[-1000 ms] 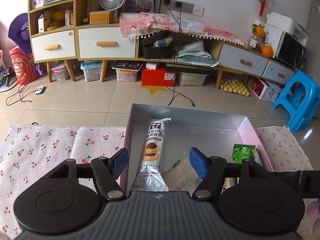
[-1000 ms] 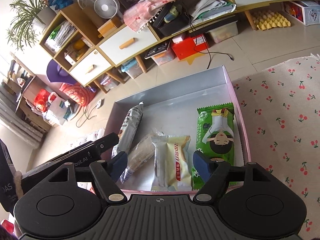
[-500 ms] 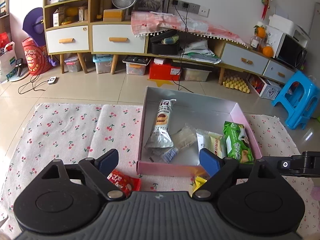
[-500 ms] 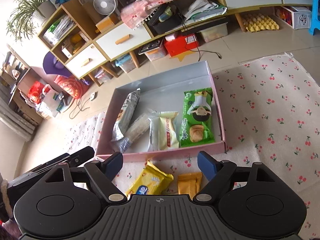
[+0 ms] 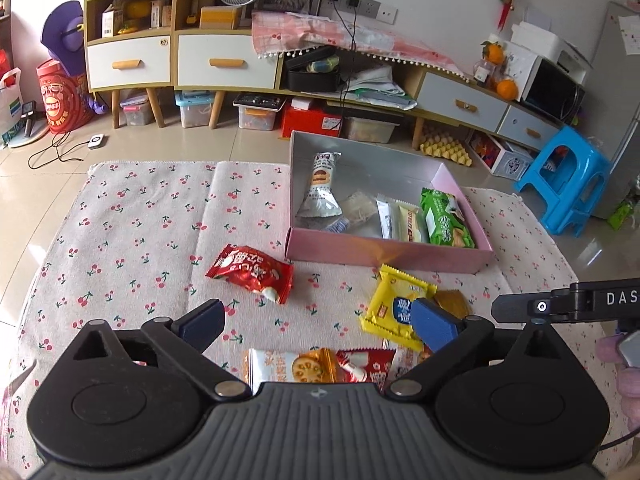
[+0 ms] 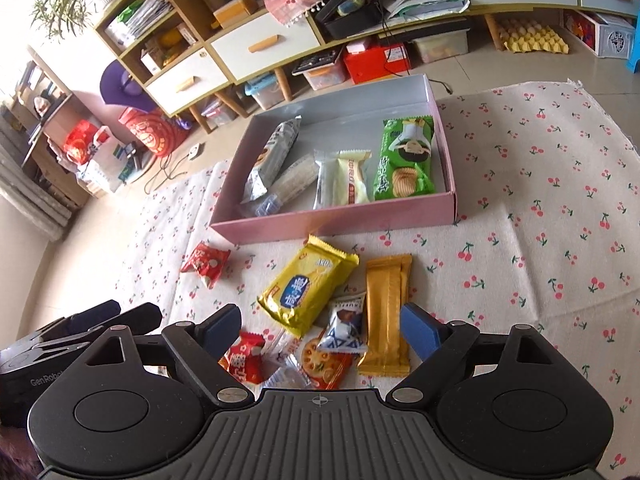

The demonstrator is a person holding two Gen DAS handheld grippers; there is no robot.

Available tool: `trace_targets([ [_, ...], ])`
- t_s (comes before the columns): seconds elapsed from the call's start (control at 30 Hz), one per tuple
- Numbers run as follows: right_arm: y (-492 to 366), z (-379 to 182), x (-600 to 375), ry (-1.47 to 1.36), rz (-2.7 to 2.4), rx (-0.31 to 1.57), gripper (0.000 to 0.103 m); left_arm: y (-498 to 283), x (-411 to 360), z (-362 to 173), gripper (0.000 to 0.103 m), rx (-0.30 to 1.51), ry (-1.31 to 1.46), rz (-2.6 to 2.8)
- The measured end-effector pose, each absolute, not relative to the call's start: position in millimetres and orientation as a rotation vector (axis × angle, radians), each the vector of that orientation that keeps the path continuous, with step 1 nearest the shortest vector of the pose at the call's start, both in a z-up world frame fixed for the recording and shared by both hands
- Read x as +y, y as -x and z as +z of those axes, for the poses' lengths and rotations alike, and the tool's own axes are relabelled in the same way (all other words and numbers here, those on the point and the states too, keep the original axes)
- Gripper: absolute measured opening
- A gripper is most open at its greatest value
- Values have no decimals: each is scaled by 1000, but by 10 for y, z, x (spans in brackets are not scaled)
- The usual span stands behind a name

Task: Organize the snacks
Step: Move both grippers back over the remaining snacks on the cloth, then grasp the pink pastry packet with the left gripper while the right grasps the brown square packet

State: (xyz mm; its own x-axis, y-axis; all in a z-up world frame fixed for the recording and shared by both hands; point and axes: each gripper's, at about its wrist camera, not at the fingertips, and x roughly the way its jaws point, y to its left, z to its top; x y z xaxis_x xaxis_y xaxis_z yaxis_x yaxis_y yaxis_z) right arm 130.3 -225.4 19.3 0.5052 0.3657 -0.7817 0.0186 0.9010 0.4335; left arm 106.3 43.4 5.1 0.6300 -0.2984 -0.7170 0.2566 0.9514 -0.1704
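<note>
Four packets already lie in your pink box; the loose snacks wait just in front of it. Your left gripper and right gripper have just been opening, both wide, nothing between the jaws.

The letters "DAS" are printed in white on the black body of the right gripper, seen at the right edge of the left wrist view. "GenRobot", cut off at its end, is read on the black casing of the left gripper at the left edge of the right wrist view. Chinese characters are printed on the yellow packet, the red packet and the green packet, but too small to be read with certainty.
</note>
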Motion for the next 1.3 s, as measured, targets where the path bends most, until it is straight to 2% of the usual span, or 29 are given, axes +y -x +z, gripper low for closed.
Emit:
trace_targets([
  [0.47, -742, -98, -1917, -263, 337, 933, 89, -547, 680, -256, 102, 780, -148, -491],
  [1.0, -363, -343, -1632, -62, 455, 878, 90, -294, 939, -556, 102, 863, -281, -713],
  [1.1, -313, -397, -1504, 11, 496, 891, 94, -269, 923, -583, 97, 876, -318, -726],
  [1.17, -269, -447, -1428, 66, 501, 891, 95, -272, 897, -603, 82, 903, -343, -736],
  [1.3, -219, -565, -1333, 136, 506, 911, 95, -264, 873, -626, 74, 922, -381, -727],
])
